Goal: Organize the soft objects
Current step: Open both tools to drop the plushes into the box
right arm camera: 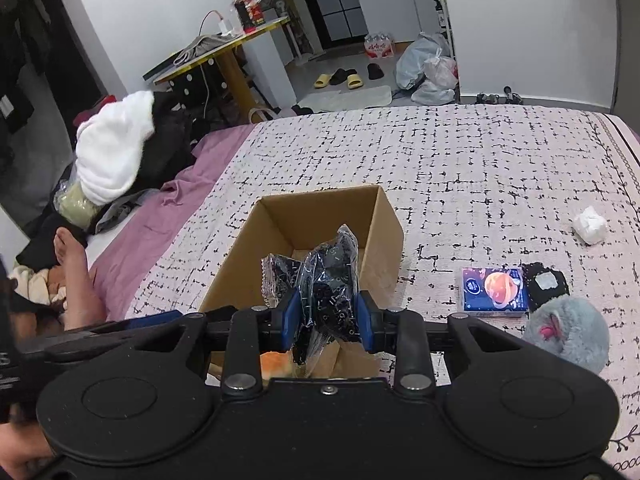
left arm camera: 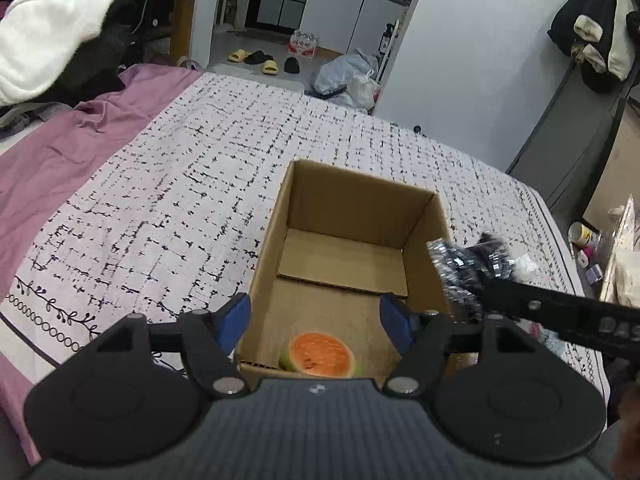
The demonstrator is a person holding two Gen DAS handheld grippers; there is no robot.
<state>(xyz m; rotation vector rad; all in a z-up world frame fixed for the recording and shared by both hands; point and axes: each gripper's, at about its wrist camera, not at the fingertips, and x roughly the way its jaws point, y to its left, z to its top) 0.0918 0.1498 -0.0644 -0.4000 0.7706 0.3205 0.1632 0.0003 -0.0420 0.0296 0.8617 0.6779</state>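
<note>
At lower centre, the left gripper (left arm camera: 316, 322) gapes empty over the cardboard box (left arm camera: 344, 200); a melon-like toy (left arm camera: 318, 354) lies inside. The right gripper (right arm camera: 328, 322) pinches a black packet (right arm camera: 332, 288) above the box.

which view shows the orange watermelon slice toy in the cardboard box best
The left wrist view: the orange watermelon slice toy lies in plain sight on the cardboard box floor. The right wrist view shows only an orange sliver behind the right gripper.

surface: bed (right arm camera: 460, 152), patterned cover | box (right arm camera: 384, 216) centre | tissue pack (right arm camera: 494, 292), grey plush (right arm camera: 568, 330) 3 o'clock | white wad (right arm camera: 590, 224) 2 o'clock
</note>
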